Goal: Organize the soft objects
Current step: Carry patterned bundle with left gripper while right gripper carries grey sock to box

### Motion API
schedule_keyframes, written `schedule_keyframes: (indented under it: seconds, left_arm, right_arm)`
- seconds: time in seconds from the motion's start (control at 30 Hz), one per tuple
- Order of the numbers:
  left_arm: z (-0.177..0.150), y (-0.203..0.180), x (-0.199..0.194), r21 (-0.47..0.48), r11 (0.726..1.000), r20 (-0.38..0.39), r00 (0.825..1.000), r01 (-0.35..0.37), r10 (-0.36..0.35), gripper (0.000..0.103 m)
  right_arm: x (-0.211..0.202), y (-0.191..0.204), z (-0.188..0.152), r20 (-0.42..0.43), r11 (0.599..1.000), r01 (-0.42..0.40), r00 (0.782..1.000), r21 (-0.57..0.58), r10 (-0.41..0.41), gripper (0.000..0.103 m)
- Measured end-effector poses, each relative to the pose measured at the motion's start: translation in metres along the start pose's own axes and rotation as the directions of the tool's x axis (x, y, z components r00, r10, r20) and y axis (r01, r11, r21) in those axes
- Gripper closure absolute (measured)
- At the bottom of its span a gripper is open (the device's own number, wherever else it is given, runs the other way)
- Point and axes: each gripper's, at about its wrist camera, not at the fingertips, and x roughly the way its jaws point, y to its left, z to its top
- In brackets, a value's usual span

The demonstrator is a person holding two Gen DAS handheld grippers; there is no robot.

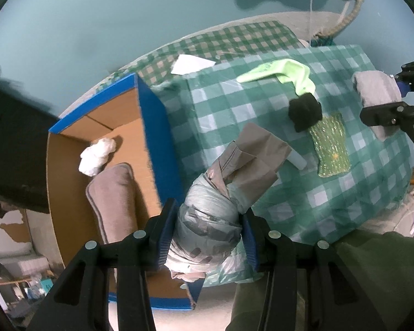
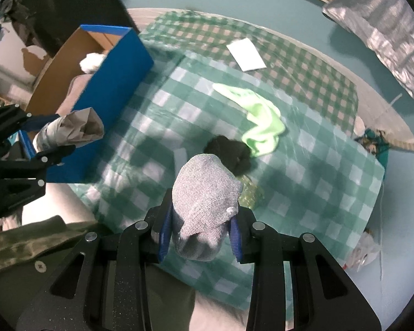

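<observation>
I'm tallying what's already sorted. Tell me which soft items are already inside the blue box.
Two: the white crumpled wad and the grey-brown cushion lie on the cardboard floor of the blue box. The neon green cloth and black bundle are out on the checked cloth.

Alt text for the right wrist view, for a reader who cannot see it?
The right tool grips a grey knitted cloth above a green checked tablecloth. At left, the left tool holds a grey bundle beside a blue box.
</observation>
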Motion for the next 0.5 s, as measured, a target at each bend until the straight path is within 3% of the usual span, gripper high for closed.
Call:
schedule_keyframes:
  seconds: [0.5]
  left_arm:
    - [-0.015, 0.048, -0.016, -0.116, 0.992, 0.013, 0.999, -0.045, 0.047, 0.058]
  right_arm:
    - [-0.003, 0.054, 0.046, 0.014, 0.987, -0.04, 0.999, -0.159, 0.043, 0.069]
